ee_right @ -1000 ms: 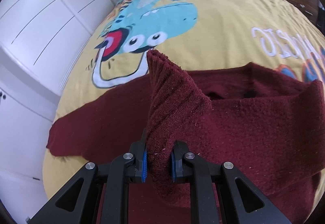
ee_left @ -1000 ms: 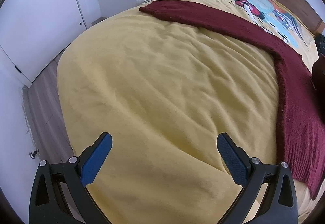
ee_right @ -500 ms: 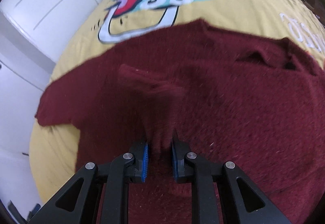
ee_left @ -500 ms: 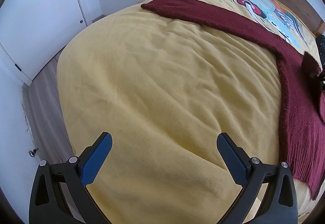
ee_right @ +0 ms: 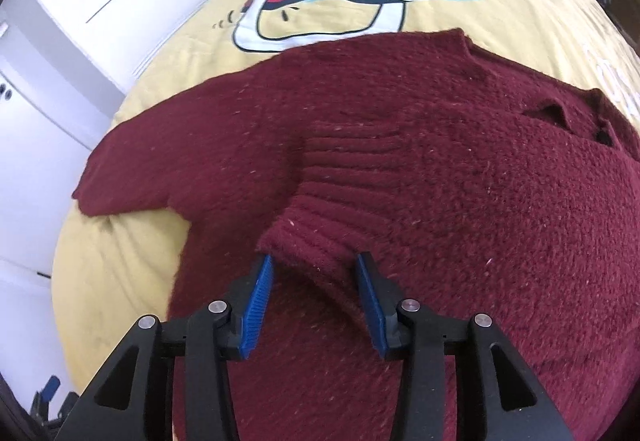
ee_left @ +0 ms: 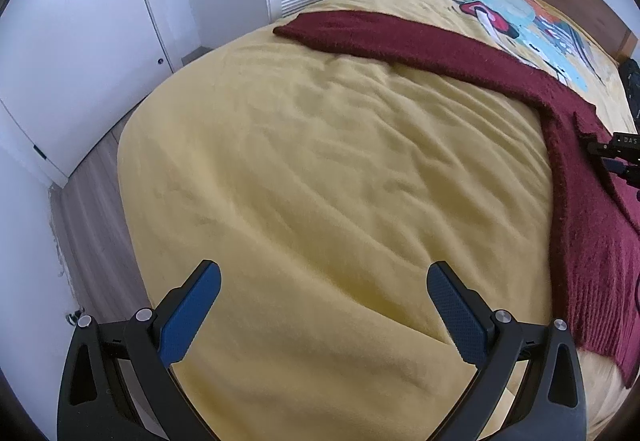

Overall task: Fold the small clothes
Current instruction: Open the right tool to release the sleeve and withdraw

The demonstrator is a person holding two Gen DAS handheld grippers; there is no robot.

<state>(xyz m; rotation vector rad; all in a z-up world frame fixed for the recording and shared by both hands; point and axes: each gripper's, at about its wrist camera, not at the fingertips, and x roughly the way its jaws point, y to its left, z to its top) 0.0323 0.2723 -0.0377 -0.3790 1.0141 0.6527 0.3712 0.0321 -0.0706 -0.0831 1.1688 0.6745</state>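
I count one dark red knitted sweater (ee_right: 420, 169) spread flat on the one yellow blanket (ee_left: 320, 169) covering the bed, lying at the right and far side of my left view, with one sleeve stretched out to the left and the other folded across the body so its ribbed cuff (ee_right: 316, 241) points back at me. My right gripper (ee_right: 314, 261) has just been opening its jaws, and that cuff sits between the two blue pads, seemingly no longer squeezed. My left gripper (ee_left: 324, 275) hangs over bare blanket, fingers spread wide and empty.
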